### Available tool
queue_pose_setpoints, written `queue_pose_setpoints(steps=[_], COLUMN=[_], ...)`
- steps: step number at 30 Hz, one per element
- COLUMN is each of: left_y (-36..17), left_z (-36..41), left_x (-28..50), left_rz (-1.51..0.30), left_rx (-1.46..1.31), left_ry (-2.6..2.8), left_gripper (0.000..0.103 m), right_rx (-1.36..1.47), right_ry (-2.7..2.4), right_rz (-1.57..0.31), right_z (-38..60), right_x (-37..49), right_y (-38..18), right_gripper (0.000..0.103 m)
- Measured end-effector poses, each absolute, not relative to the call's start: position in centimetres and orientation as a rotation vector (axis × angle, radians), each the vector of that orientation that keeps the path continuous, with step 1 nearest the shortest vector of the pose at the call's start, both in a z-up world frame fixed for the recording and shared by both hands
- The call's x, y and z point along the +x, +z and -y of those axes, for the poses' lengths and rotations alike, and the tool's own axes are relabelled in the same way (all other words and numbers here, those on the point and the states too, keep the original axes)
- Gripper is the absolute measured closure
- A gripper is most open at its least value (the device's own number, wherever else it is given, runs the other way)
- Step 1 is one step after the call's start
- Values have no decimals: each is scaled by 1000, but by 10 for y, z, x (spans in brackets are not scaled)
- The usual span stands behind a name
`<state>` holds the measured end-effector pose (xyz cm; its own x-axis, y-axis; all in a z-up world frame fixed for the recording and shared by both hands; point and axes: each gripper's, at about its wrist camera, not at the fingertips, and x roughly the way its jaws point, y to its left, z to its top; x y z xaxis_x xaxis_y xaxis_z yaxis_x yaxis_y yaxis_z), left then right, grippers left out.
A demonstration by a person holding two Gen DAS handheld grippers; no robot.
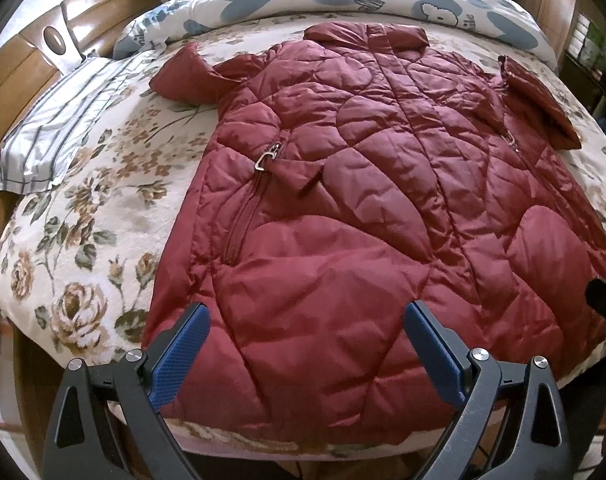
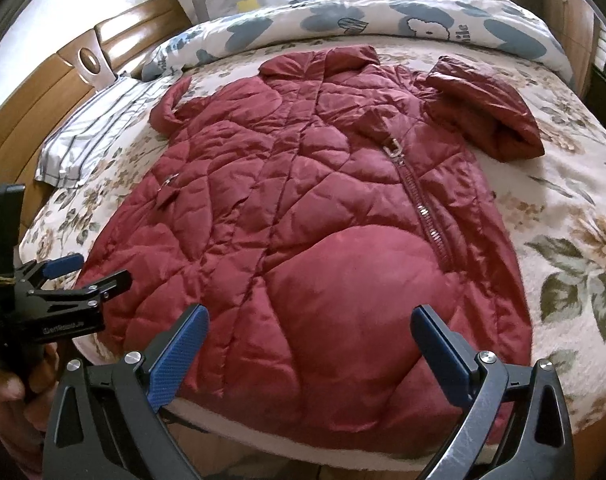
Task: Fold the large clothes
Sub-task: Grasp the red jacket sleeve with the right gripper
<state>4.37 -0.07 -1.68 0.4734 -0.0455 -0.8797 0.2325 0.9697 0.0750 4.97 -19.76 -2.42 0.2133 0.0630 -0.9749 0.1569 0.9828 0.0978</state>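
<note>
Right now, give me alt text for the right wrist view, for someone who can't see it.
A dark red quilted puffer jacket lies spread flat, front up, on a floral bedspread, collar far away and hem nearest the camera. The right gripper hovers open above the hem, and the left gripper, held in a hand, is open at the left edge. A striped pillow lies beyond.

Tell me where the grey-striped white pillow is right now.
The grey-striped white pillow lies on the floral bedspread at the left in both views, against the wooden headboard, left of the dark red quilted jacket.
</note>
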Motion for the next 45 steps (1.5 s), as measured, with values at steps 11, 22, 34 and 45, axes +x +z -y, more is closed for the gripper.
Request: queue_pose_setpoints(steps=[11, 22, 34, 45], left_y=[-13, -13, -23, -33], left_z=[-11, -4, 9, 7], left_x=[93, 146, 189, 205], left_rz=[-1044, -1083, -1132, -1152], left_rx=[152, 126, 129, 100], left_ry=[-140, -130, -122, -117], left_gripper=[5, 5, 5, 5], right_rx=[173, 106, -26, 60], right_ry=[-191, -329, -440, -347], right_rz=[-1289, -1261, -1353, -1252], right_z=[267, 359, 432, 419], right_x=[94, 158, 219, 233], right_y=[-26, -54, -121, -94], right_gripper=[1, 3, 22, 92])
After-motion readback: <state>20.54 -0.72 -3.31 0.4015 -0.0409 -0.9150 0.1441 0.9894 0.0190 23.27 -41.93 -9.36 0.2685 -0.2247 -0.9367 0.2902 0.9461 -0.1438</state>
